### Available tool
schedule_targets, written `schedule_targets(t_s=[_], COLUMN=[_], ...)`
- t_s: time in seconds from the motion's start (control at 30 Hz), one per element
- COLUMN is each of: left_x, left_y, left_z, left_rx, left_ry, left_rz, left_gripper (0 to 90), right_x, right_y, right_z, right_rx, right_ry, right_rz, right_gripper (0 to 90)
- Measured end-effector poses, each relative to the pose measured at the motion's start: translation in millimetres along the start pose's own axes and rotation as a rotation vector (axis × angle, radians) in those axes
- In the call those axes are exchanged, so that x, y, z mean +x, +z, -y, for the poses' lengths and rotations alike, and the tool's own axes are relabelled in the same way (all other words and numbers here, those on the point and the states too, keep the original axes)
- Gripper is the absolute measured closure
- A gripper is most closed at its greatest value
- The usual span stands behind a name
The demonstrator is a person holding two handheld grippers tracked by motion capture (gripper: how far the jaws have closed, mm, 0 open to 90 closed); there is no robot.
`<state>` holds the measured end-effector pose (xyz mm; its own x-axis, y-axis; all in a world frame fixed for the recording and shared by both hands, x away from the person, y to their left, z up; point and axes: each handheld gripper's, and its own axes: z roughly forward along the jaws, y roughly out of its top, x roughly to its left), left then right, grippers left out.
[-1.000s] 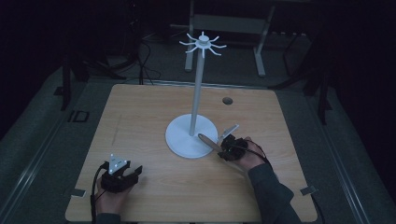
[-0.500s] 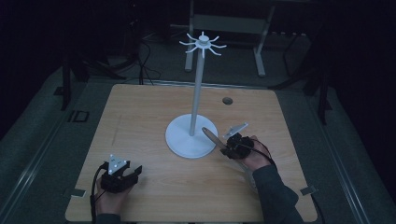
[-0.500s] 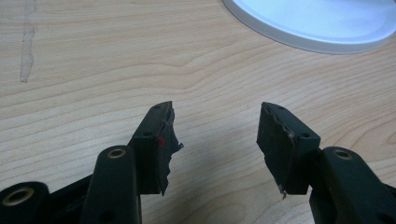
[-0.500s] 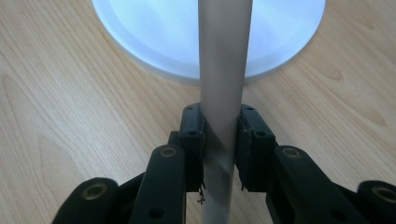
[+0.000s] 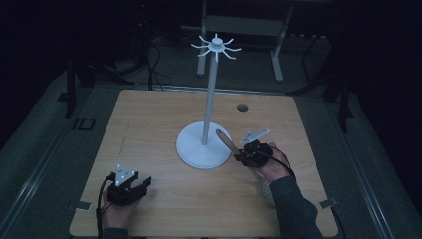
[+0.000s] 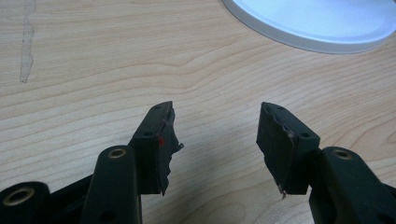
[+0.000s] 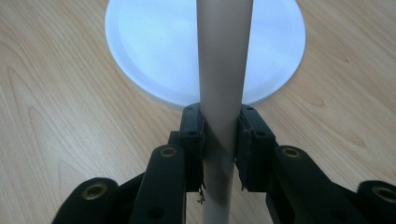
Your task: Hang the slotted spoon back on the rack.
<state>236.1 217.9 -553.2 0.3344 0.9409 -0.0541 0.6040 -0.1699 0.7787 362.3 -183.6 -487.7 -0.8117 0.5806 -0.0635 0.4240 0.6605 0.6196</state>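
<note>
Right tongs (image 5: 238, 152) clamped on a wooden utensil handle (image 7: 223, 70), pads pressing both sides of the pale shaft, as seen in the right gripper view. Held near the counter's right edge, lifted off the wood, just beside the white round base (image 5: 201, 148) of the stand. Handle end (image 5: 225, 139) slanting up and left over the rim of that base in the high view; a pale, rounded end below the right hand (image 5: 271, 167), perhaps the utensil's head, too dim to make out. Thin white pole (image 5: 210, 99) rising from the base to a crown of spokes (image 5: 216, 47).

Left tongs (image 6: 215, 135) apart, nothing between the pads, low over bare wood (image 6: 93, 70) near the counter's front left corner (image 5: 79, 226), well apart from the stand
</note>
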Motion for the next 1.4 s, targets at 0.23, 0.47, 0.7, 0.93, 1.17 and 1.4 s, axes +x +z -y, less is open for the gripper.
schedule_targets(t_s=[0.23, 0.47, 0.7, 0.93, 1.17, 1.4], left_x=[0.0, -0.2, -0.3, -0.5, -0.6, -0.1], left_y=[0.3, 0.6, 0.7, 0.9, 1.0, 0.5], left_z=[0.0, -0.1, -0.2, -0.3, -0.3, -0.4], left_rx=[0.002, 0.004, 0.003, 0.004, 0.004, 0.001], left_ry=[0.001, 0.001, 0.002, 0.001, 0.004, 0.0], left_rz=[-0.003, -0.004, -0.003, -0.003, -0.003, -0.004], left_gripper=[46.5, 46.5, 46.4, 46.4, 46.3, 46.2], right_x=[1.6, 3.3, 5.0, 5.2, 4.4, 3.6], right_y=[-4.2, -10.2, -17.3, -22.9, -31.5, -41.4], right_z=[-6.5, -15.8, -22.5, -25.9, -29.5, -33.3], right_rx=[-0.05, -0.101, -0.156, -0.197, -0.266, -0.357], right_ry=[-0.001, -0.001, 0.007, 0.01, 0.021, 0.039], right_rz=[0.002, 0.006, 0.018, 0.017, 0.025, 0.04], right_gripper=[74.2, 74.2, 74.2, 74.2, 74.2, 74.2])
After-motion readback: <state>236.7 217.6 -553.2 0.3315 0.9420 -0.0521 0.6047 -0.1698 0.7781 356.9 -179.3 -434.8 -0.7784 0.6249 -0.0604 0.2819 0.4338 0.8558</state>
